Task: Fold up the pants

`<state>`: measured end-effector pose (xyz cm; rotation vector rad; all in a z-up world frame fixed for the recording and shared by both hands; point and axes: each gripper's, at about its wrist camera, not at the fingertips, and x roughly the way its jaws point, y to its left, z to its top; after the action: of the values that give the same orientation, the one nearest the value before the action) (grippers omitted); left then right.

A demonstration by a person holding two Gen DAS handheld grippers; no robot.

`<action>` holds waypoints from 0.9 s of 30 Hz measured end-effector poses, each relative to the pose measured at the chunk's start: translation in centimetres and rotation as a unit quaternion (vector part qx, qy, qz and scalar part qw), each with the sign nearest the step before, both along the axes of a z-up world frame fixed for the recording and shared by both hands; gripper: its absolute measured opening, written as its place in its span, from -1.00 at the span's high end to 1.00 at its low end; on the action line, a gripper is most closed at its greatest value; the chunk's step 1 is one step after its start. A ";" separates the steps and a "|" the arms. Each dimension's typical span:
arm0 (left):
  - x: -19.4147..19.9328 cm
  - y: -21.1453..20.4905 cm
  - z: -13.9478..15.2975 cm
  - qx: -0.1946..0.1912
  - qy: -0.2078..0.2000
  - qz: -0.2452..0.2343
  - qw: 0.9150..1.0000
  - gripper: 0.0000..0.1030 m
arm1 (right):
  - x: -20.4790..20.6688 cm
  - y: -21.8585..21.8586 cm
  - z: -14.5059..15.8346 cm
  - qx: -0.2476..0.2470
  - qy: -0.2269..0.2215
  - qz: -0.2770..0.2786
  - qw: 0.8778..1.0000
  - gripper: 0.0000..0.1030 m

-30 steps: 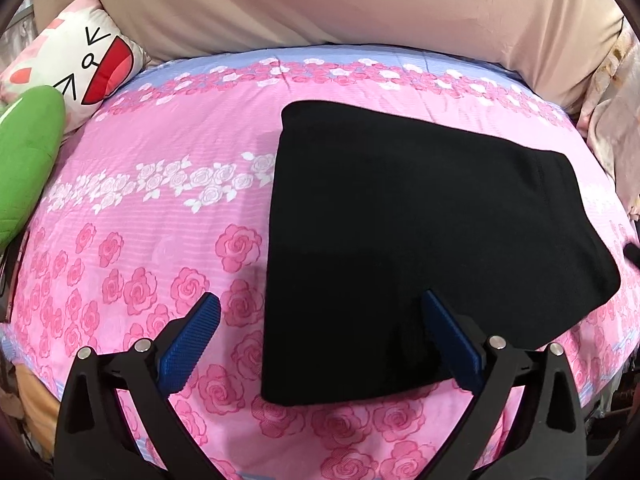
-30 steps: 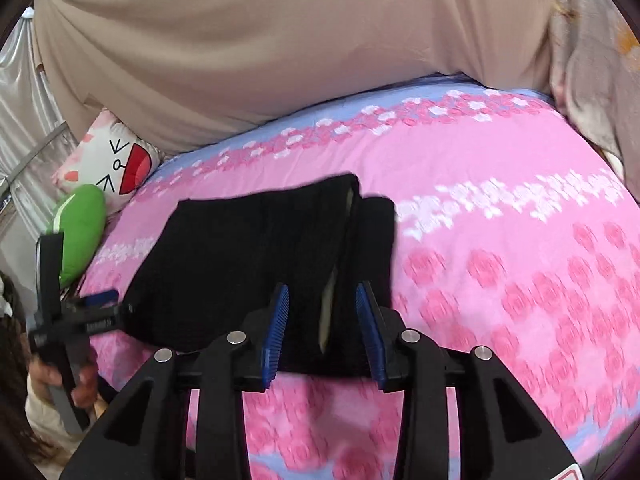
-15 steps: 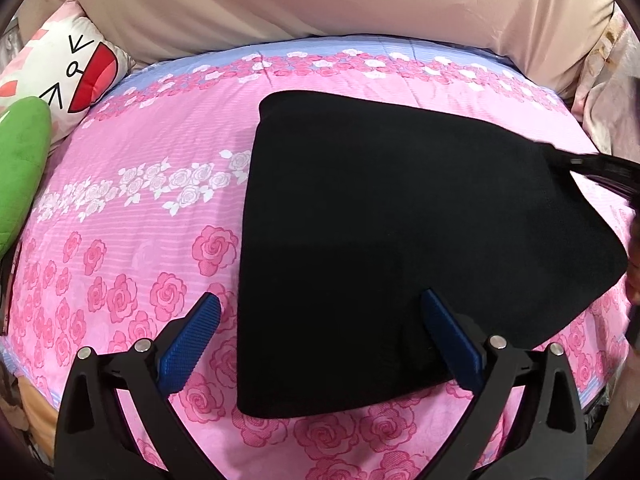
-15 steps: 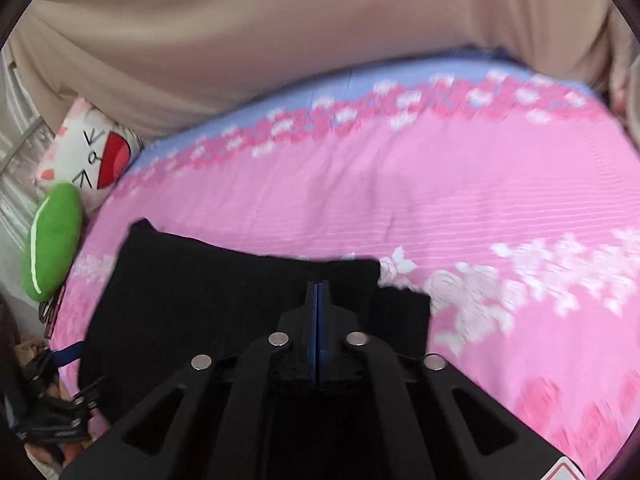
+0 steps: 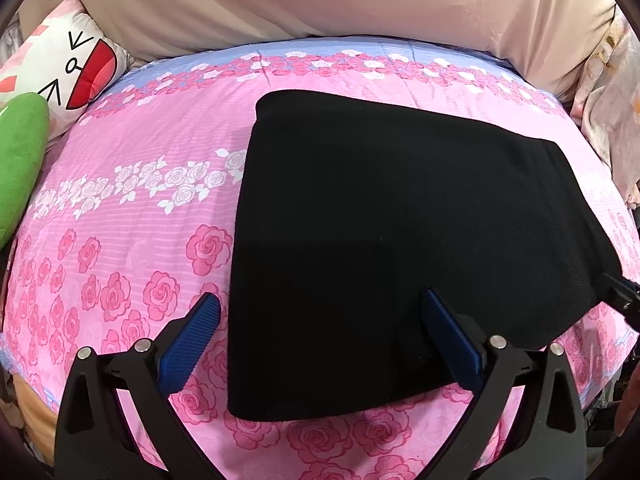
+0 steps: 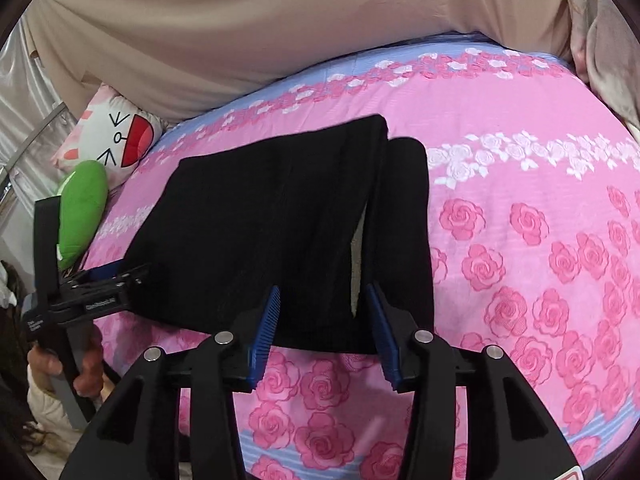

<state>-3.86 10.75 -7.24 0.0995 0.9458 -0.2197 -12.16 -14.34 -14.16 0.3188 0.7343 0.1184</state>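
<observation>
Black pants (image 5: 400, 232) lie folded flat on the pink rose-print bed (image 5: 132, 208). My left gripper (image 5: 320, 308) is wide open over their near edge, with one blue pad off the cloth to the left and one over it. In the right wrist view the pants (image 6: 280, 224) show a waistband end with a slit opening. My right gripper (image 6: 322, 300) is open and empty, just above the near end of the pants. The left gripper (image 6: 88, 292) shows there at the pants' left edge, held by a hand.
A white cartoon-face pillow (image 5: 60, 68) and a green plush (image 5: 20, 160) lie at the bed's left end. A beige sheet (image 5: 320, 0) hangs behind the bed. Pale patterned fabric (image 5: 608, 120) lies at the right. The bed edge (image 6: 320, 448) is close below my right gripper.
My right gripper was shut on the pants' end half a second ago and is now open and drawn back. The pants have settled flat. My left gripper stayed open, barely moving.
</observation>
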 end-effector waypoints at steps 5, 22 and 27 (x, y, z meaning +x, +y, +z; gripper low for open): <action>0.0 0.0 0.0 -0.002 0.003 0.003 1.000 -0.91 | -0.5 -0.1 0.6 0.000 -0.019 0.000 1.000 0.67; 2.0 4.0 -1.7 -0.213 0.118 -0.033 0.970 -0.91 | 0.9 -3.6 -2.0 0.109 0.008 -0.011 0.994 -0.66; 3.7 2.5 -1.8 -0.194 0.108 -0.047 0.974 -0.91 | 3.6 -4.3 -2.7 0.127 0.016 0.004 0.992 -0.67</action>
<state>-0.21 13.26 -9.00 -0.2455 1.0993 -0.5077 -8.53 -18.66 -16.88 0.5615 0.7540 0.2161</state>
